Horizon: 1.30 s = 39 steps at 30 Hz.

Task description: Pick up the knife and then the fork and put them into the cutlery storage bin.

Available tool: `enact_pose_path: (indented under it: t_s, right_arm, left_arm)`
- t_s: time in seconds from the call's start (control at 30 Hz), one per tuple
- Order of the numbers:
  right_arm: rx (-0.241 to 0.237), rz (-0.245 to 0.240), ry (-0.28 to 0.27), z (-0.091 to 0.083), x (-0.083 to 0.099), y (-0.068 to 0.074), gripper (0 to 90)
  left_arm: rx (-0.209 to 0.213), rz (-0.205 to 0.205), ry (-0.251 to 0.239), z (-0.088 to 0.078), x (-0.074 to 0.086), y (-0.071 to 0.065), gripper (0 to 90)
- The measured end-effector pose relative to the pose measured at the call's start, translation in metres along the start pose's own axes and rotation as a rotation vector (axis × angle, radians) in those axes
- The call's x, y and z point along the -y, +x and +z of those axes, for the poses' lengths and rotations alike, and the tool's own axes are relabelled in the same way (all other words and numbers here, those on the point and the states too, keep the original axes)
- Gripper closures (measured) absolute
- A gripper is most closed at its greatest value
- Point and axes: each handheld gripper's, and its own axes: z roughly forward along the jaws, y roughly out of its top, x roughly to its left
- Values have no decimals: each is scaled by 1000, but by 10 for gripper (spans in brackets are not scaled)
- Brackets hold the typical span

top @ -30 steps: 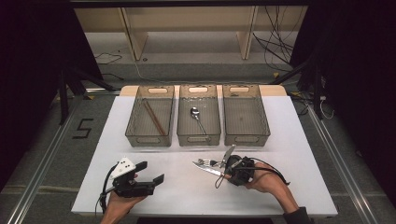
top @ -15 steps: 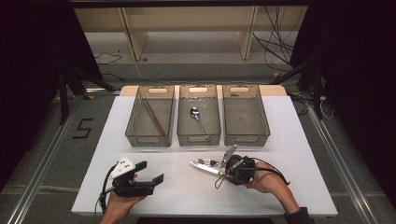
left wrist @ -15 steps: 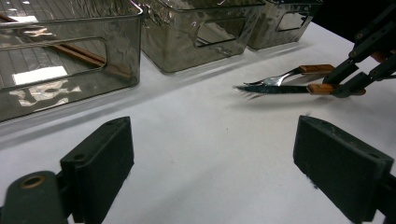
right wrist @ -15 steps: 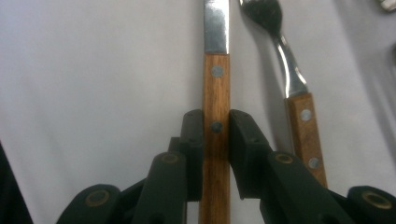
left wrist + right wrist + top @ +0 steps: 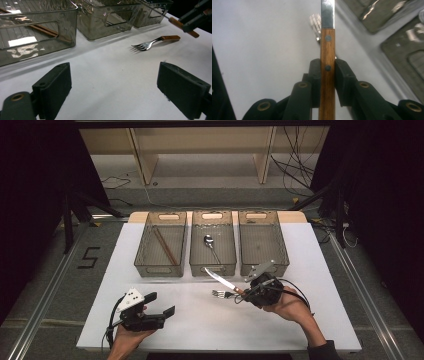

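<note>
- Right gripper (image 5: 240,293), held in the right hand (image 5: 287,306) over the near right part of the table (image 5: 325,270): jaws pinching the wooden handle of a knife (image 5: 220,281), one pad on each side.
- Knife raised off the table, blade slanting up and away toward the middle bin (image 5: 213,243); in the right gripper view, handle (image 5: 327,62) upright between the pads, blade running out at the top.
- Fork (image 5: 222,294) flat on the table just below the knife, tines toward the left; seen also from the left gripper (image 5: 153,42).
- Left gripper (image 5: 161,304), held in the left hand (image 5: 131,336) low at the near left, pointing right: jaws spread wide, nothing between them.
- Chopsticks (image 5: 164,245) in the left bin, spoon (image 5: 209,243) in the middle bin.
</note>
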Motion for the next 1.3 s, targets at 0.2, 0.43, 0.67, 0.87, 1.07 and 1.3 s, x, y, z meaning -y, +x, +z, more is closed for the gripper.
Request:
enact_pose_path:
  t_s: [0.2,0.43,0.67,0.87,1.07,1.3]
  right_arm:
    - [25,71,-54,-9,-7,-16,767]
    - [67,148,-105,-16,-19,-38,768]
    - [110,217,-139,-17,-26,-59,768]
    - [152,273,-161,-19,-34,-74,767]
    - [178,315,-163,-18,-42,-86,767]
    - [208,360,-161,-15,-46,-99,767]
  left_arm:
    - [-1,-2,0,0,0,0,118]
    - [-2,0,-2,-1,0,1,118]
    - [-2,0,-4,-1,0,1,119]
    - [-3,-4,-7,-1,0,1,118]
    - [-4,-4,-12,-1,0,1,119]
    - [-2,-4,-13,-2,0,0,118]
